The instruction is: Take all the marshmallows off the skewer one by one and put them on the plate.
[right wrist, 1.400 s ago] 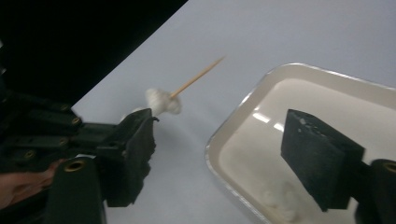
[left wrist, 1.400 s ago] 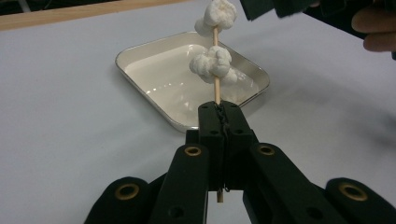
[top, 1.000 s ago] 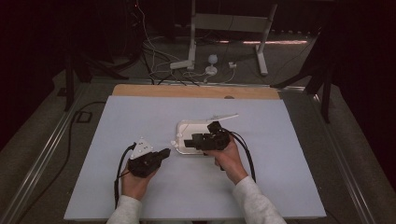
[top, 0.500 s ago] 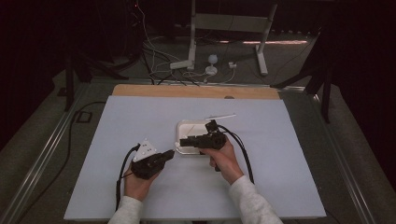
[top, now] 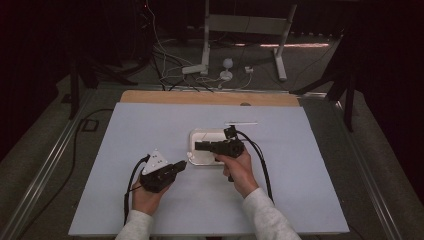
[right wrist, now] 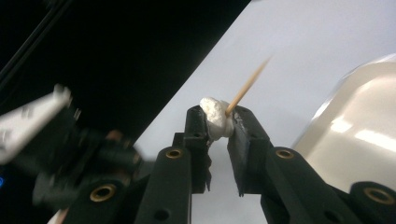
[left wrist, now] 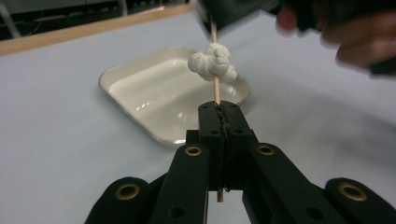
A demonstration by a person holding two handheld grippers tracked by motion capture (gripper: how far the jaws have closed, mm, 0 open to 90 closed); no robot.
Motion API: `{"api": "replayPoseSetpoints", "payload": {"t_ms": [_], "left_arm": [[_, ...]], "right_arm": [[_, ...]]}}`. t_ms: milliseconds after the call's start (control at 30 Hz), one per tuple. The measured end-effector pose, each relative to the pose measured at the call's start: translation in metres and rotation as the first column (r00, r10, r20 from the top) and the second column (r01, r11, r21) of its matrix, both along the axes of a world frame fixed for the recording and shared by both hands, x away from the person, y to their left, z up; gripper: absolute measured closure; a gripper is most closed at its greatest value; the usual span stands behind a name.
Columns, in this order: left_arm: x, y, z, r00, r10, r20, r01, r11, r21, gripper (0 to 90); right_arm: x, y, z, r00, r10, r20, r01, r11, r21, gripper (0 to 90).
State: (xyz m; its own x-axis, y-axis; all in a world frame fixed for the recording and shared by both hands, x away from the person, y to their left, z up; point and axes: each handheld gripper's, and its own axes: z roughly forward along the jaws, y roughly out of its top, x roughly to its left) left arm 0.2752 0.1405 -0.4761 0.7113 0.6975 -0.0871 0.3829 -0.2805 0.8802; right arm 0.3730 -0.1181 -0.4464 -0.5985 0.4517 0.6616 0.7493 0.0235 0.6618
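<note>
My left gripper (left wrist: 223, 109) is shut on a thin wooden skewer (left wrist: 215, 91) that stands up from its tips, with a white puffy lump (left wrist: 212, 63) threaded on it. Above that lump the blurred right gripper (left wrist: 229, 14) meets the skewer's top. My right gripper (right wrist: 217, 119) has just been closing, and its pads now press on a white lump (right wrist: 215, 114) with the skewer's tip (right wrist: 245, 88) poking out. Whether these are the same lump I cannot tell. In the high view the left gripper (top: 186, 162) and right gripper (top: 196, 146) meet over the white tray (top: 200, 134).
The shallow tray (left wrist: 112, 84) lies mid-table on the pale sheet and holds nothing that I can see. A thin white stick (top: 241, 122) lies just behind it. A wooden strip (top: 210, 97) edges the far side, with cables and stand legs on the floor beyond.
The right gripper has shifted slightly left and levelled out over the tray, toward the left gripper's tip. The left hand has stayed where it was.
</note>
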Motion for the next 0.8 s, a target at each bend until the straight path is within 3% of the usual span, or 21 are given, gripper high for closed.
{"api": "replayPoseSetpoints", "payload": {"t_ms": [33,67,100,133,200,367,800], "left_arm": [[0.000,0.000,0.000,1.0000,0.000,0.000,0.000,1.0000,0.000,90.0],[0.000,0.002,0.000,1.0000,-0.006,-0.001,0.006,0.9995,-0.031,90.0],[0.000,0.001,0.002,1.0000,-0.006,0.003,0.006,0.9996,-0.027,90.0],[0.000,-0.001,0.003,0.9999,-0.010,0.012,0.010,0.9999,-0.007,90.0],[0.000,-0.004,0.002,0.9997,-0.021,0.010,0.021,0.9998,-0.007,90.0],[-0.001,-0.002,0.004,0.9997,-0.019,0.012,0.019,0.9998,-0.010,90.0],[0.001,0.001,0.005,0.9998,-0.013,0.016,0.013,0.9999,0.001,90.0]], "right_arm": [[0.003,-0.007,0.003,0.9996,-0.029,-0.004,0.029,0.9993,0.023,79.1],[0.003,-0.007,0.003,0.9996,-0.029,-0.004,0.029,0.9993,0.023,79.1],[0.006,-0.011,0.004,0.9997,-0.022,-0.012,0.022,0.9991,0.036,79.1],[0.007,-0.013,0.006,0.9999,-0.015,0.002,0.015,0.9997,0.020,78.9],[0.005,-0.015,0.011,0.9990,-0.022,0.039,0.023,0.9996,-0.016,79.1],[0.007,-0.018,0.010,0.9987,-0.042,0.029,0.042,0.9991,0.002,80.0],[0.007,-0.011,0.015,0.9913,-0.112,0.069,0.113,0.9934,-0.017,82.2]]}}
